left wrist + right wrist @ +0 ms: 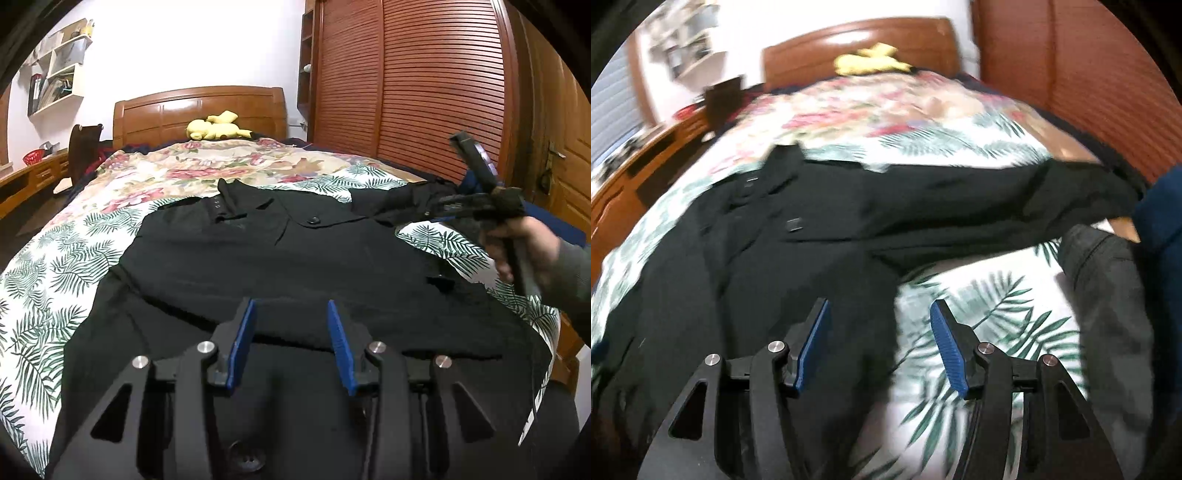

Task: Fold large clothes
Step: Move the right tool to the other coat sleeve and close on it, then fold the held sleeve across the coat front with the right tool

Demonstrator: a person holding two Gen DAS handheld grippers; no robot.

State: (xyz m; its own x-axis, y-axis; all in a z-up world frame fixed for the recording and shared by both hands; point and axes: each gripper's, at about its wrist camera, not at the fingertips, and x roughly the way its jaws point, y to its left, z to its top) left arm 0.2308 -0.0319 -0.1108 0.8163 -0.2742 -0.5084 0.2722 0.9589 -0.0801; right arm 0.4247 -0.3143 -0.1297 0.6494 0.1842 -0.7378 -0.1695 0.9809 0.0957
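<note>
**Black coat spread on the bed, both tongs spread apart**

A large black button-front coat (pixel 280 258) of heavy dark cloth lies flat on a bed covered with a white quilt printed with green palm leaves (pixel 48 280). Its collar points toward the glossy brown wooden headboard (pixel 199 110), and its hem end is nearest the left wrist camera. One sleeve (pixel 402 201) stretches out sideways toward the bed's right edge.

The left tongs (pixel 291 314), black arms with blue ribbed pads, hover low over the coat's hem end. Their jaws stand spread with a clear gap, and nothing is between them.

The right tongs (pixel 879 314) are likewise spread apart and hold nothing. In the right wrist view, which is blurred, they sit over the coat's right edge, one pad above black cloth and the other above the leaf-print quilt. In the left wrist view the right tongs (pixel 432 212) appear at the far right, held in a hand (pixel 524 243) near the outstretched sleeve's end; whether they touch the cloth cannot be told.

A yellow plush toy (pixel 214 127) lies against the headboard. A reddish-brown slatted wooden wardrobe (pixel 424 85) stands beside the bed on the right, and white wall shelves (pixel 59 70) hang at the upper left.
</note>
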